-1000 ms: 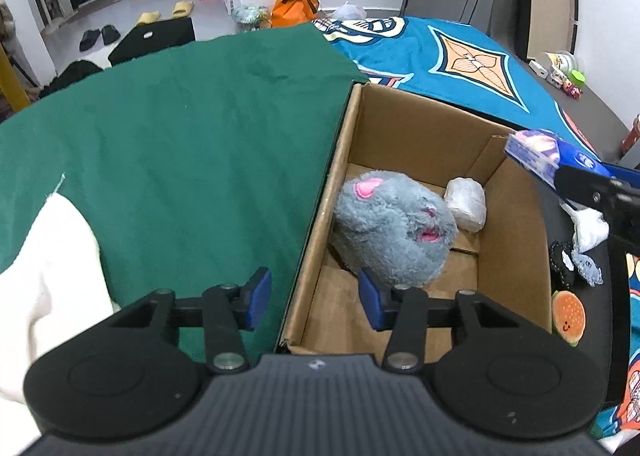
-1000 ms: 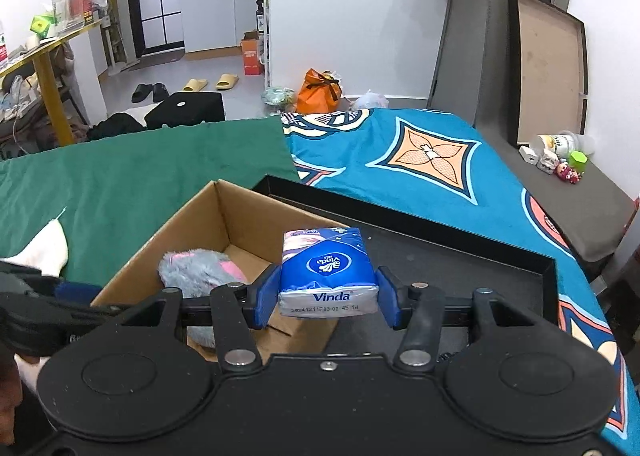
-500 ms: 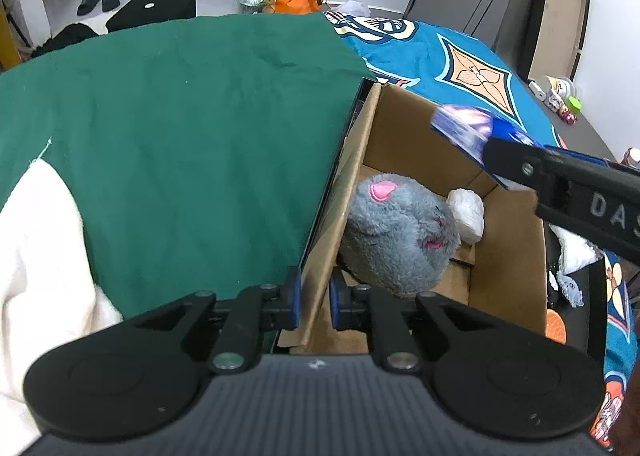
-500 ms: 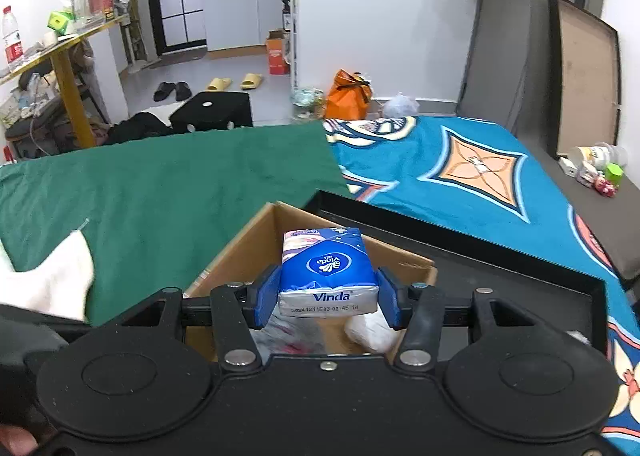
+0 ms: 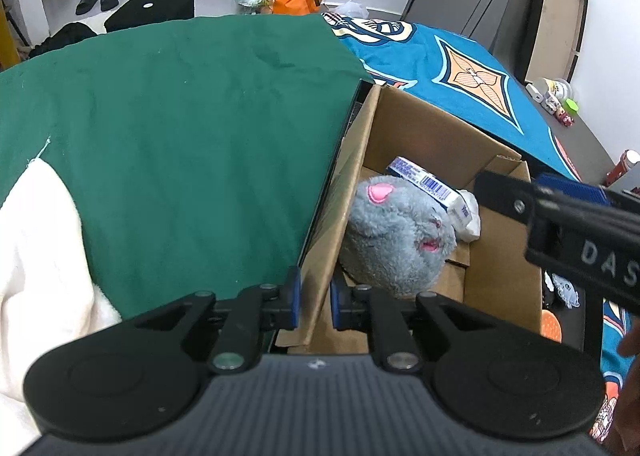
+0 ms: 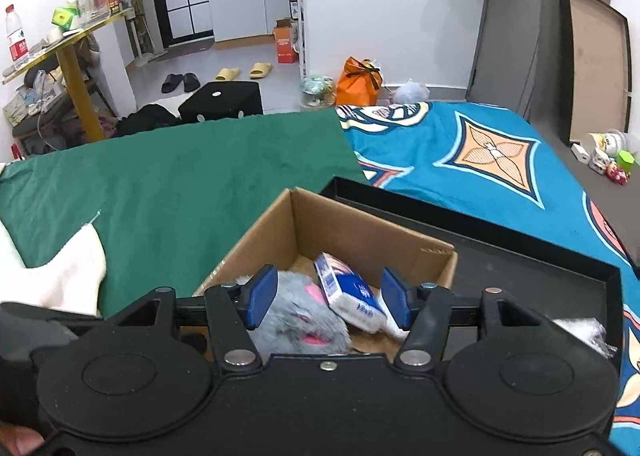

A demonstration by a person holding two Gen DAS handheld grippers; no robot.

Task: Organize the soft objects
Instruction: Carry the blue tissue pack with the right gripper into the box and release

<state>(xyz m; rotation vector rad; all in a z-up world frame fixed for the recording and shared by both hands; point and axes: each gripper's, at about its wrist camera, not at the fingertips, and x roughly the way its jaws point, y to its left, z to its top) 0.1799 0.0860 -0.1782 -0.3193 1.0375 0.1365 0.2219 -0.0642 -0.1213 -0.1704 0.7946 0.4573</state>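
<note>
Open-topped brown cardboard box [image 5: 424,135], standing in a black tray, one side wall hard against a green cloth.

Inside the box:
- Grey plush toy [image 5: 396,232], round and fuzzy, pink heart-shaped ear patch, pink mouth. Fills the near part of the floor, against the wall on the green-cloth side.
- Blue-and-white tissue pack [image 6: 352,298], lying tilted, one end propped on the plush, the other down toward the box floor. Barcode side faces up in the left wrist view.
- Small white wad [image 5: 470,215], crumpled, in the corner just beyond the plush, partly under the tissue pack.
</note>
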